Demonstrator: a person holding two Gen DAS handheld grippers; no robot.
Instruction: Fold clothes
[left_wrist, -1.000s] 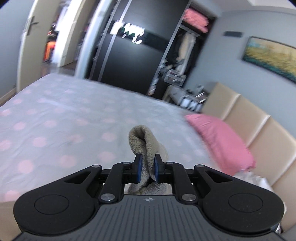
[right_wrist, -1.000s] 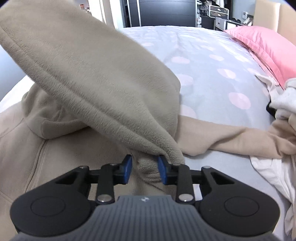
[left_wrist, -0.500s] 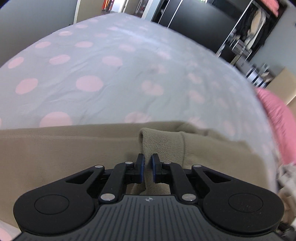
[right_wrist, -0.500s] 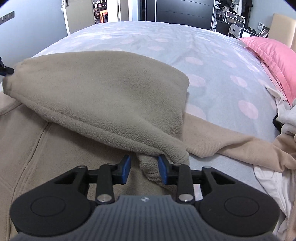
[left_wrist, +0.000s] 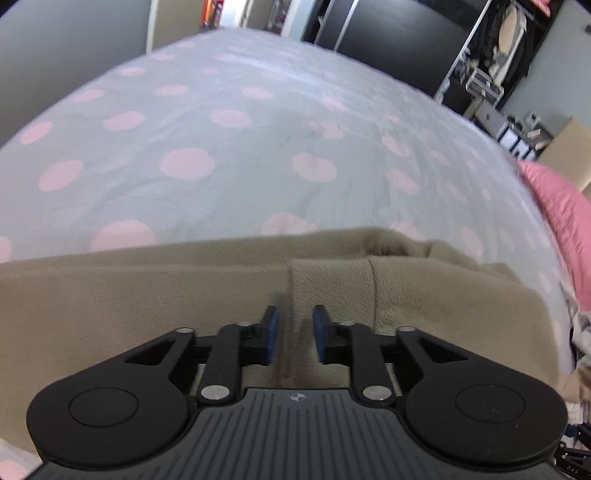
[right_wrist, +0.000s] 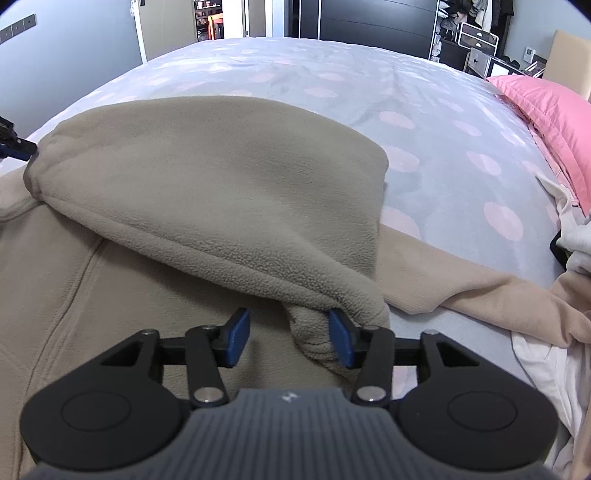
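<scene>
A beige fleece hoodie lies on the bed. Its hood is folded flat over the body. One sleeve stretches right across the cover. My right gripper is open at the hood's near corner; a bunch of fleece rests against its right finger, not pinched. My left gripper is open just short of the hood's other corner, with nothing between its fingers. Its tip shows at the left edge of the right wrist view.
The grey bed cover with pink dots extends far ahead. A pink pillow lies at the right by the headboard. A pile of white and beige clothes sits at the right. A black wardrobe stands beyond the bed.
Both grippers came down with the hood, laid it flat over the hoodie body, then opened and let go of its corners.
</scene>
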